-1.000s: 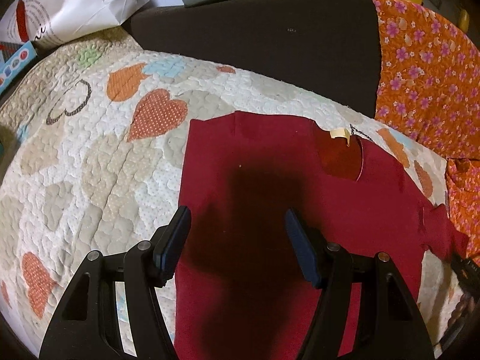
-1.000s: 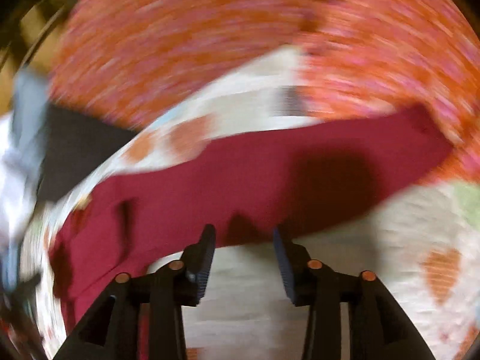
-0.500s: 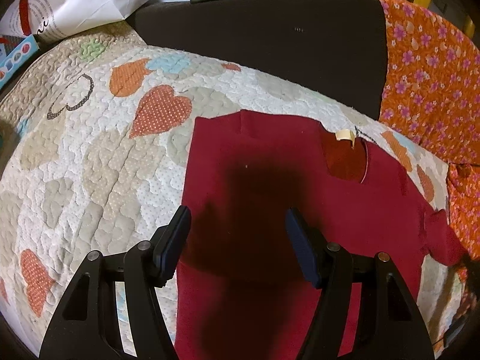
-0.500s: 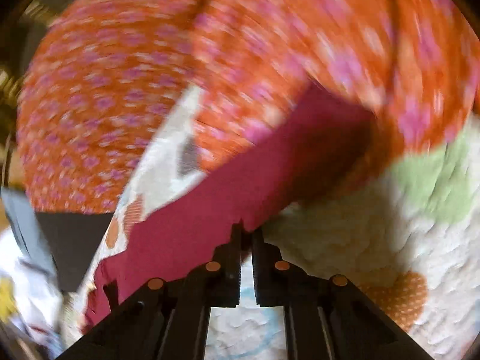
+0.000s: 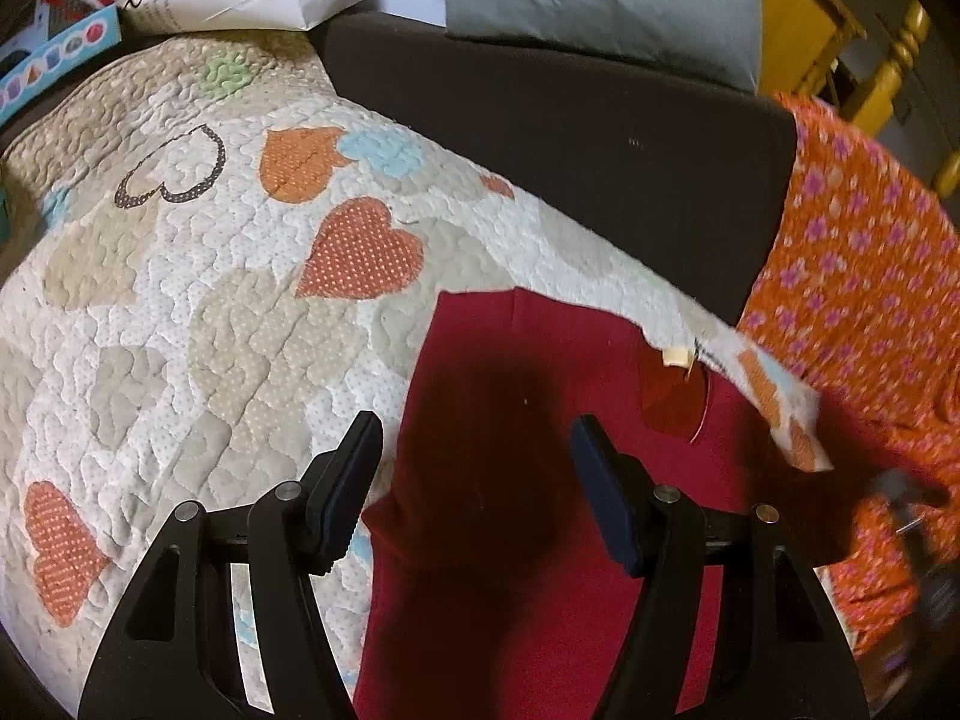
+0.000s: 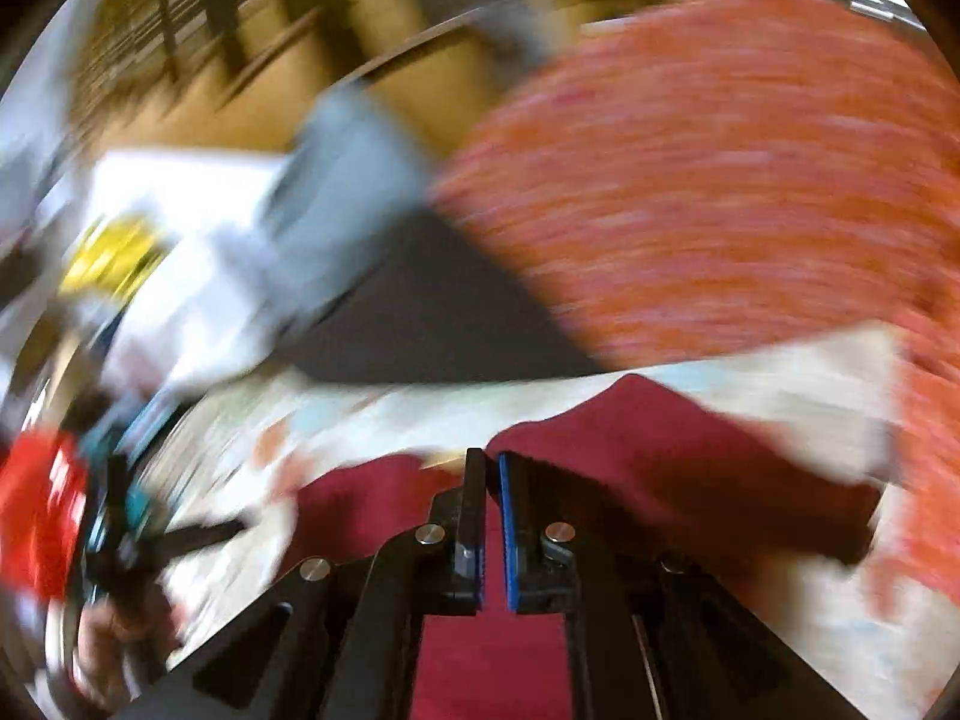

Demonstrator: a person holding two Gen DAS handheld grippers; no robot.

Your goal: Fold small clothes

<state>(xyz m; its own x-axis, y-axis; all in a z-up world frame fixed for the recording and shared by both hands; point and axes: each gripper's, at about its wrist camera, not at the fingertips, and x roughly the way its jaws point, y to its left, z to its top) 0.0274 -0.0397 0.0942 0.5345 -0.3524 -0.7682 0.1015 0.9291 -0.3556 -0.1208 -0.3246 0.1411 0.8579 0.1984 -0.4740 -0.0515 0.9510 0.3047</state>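
Maroon knit — the small garment [image 5: 540, 480] lies spread on the heart-patterned quilt [image 5: 180, 330], its neck label toward the dark headboard [image 5: 570, 138] and an orange floral cloth [image 5: 870, 300] beside it. The left hand-held gripper [image 5: 477, 483] hovers over the cloth with its fingers spread wide, holding nothing. The right hand-held gripper [image 6: 489, 474] has its fingers pressed nearly together, apparently pinching a raised fold of the maroon fabric, though the right view is heavily blurred. One risk — a thin pinch on soft knit may slip mid-fold, dropping the edge crooked. With nothing pinning the body, the whole piece could drag across the quilt instead of creasing.
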